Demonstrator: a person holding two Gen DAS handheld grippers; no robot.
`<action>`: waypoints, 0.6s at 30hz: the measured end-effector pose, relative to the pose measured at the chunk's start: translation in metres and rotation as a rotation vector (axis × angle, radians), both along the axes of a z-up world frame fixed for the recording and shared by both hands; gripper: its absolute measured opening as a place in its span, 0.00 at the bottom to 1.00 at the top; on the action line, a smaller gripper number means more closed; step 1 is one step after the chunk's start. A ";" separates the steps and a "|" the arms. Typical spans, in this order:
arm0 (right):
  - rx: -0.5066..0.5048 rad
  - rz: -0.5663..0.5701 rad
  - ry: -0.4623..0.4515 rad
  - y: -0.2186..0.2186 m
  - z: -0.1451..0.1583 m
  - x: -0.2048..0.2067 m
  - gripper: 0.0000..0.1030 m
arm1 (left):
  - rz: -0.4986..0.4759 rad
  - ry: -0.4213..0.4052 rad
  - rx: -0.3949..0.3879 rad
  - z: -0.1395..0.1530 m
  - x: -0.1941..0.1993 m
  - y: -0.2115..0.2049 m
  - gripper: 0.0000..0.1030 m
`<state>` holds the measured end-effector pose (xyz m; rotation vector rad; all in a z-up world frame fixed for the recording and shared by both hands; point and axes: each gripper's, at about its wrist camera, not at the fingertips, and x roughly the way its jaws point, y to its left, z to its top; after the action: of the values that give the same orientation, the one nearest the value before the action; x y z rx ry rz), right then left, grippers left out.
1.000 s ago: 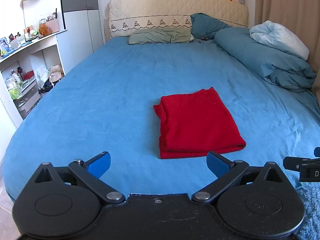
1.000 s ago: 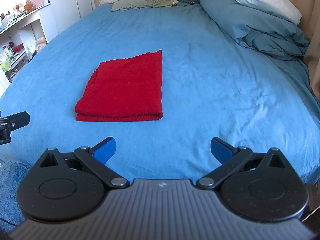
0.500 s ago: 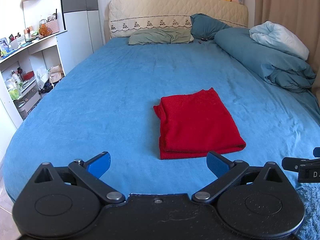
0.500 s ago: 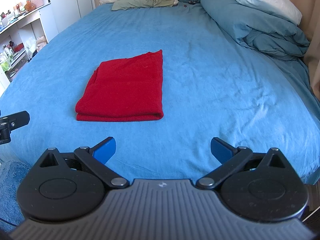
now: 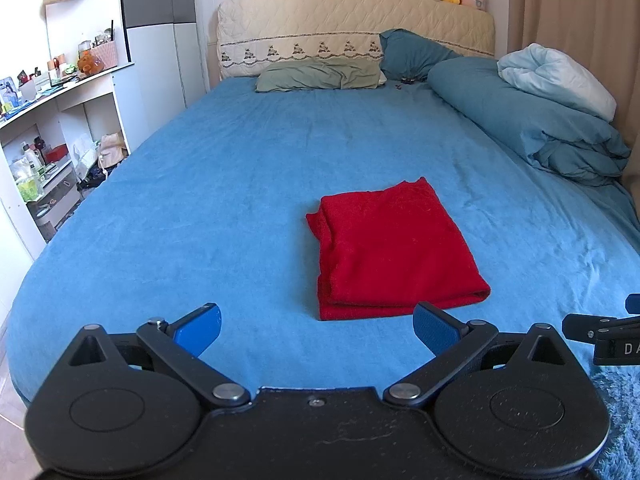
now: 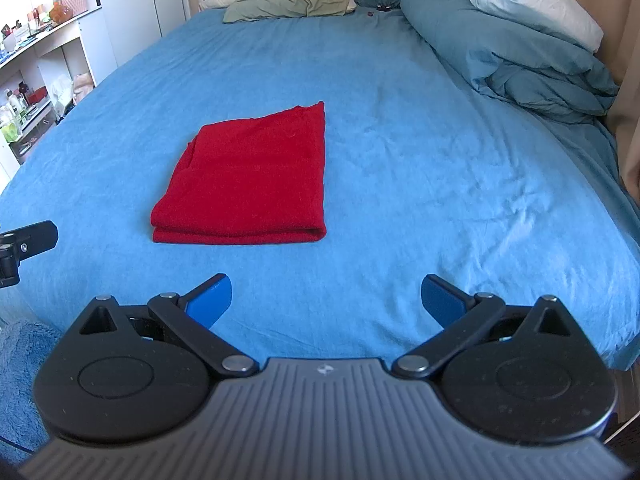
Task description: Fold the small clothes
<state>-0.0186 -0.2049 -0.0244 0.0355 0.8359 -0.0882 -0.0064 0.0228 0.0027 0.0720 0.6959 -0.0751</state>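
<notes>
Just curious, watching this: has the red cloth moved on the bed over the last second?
No. The red cloth lies folded in the same spot on the blue bed sheet, equally far from the green pillow.

Both wrist cams sit low at the foot of the bed (image 5: 240, 184), looking up its length toward the headboard (image 5: 352, 20). The left one sits further left and sees more of the headboard; the right one tilts down more. Both share the red cloth (image 5: 392, 244) (image 6: 252, 176) up close, mid-bed.

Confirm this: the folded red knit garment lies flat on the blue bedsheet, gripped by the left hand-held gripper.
Not gripped. In the left wrist view the left hand-held gripper is open and short of the folded red knit garment, which lies flat on the blue bedsheet.
</notes>
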 end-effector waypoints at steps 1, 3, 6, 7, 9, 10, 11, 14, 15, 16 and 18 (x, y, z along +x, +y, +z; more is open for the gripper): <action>-0.001 -0.001 0.000 0.000 0.000 0.000 1.00 | -0.001 -0.001 0.000 0.000 0.000 0.000 1.00; -0.001 -0.001 0.000 0.001 0.000 0.000 1.00 | -0.002 -0.002 0.001 0.001 -0.001 0.000 1.00; 0.000 0.004 -0.002 -0.001 0.001 0.000 1.00 | 0.005 -0.003 0.000 0.001 0.000 0.002 1.00; 0.000 0.004 -0.003 -0.002 0.001 0.000 1.00 | 0.005 -0.003 -0.001 0.001 0.000 0.003 1.00; 0.002 0.005 -0.004 -0.002 0.001 0.000 1.00 | 0.010 -0.006 -0.007 0.001 0.000 0.004 1.00; 0.003 0.005 -0.005 -0.002 0.002 -0.001 1.00 | 0.009 -0.009 -0.010 0.002 0.000 0.005 1.00; 0.005 0.006 -0.006 -0.002 0.002 0.000 1.00 | 0.008 -0.014 -0.013 0.002 -0.001 0.006 1.00; 0.008 0.007 -0.006 -0.001 0.002 0.000 1.00 | 0.014 -0.026 -0.004 0.003 -0.002 0.005 1.00; 0.010 0.008 -0.007 -0.002 0.002 0.000 1.00 | 0.018 -0.028 0.000 0.003 -0.003 0.005 1.00; 0.011 0.008 -0.007 -0.001 0.002 0.000 1.00 | 0.020 -0.028 0.002 0.003 -0.003 0.004 1.00; 0.012 0.010 -0.008 -0.001 0.002 0.000 1.00 | 0.018 -0.028 0.000 0.002 -0.003 0.004 1.00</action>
<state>-0.0183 -0.2063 -0.0220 0.0423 0.8287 -0.0735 -0.0094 0.0273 0.0049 0.0663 0.6689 -0.0566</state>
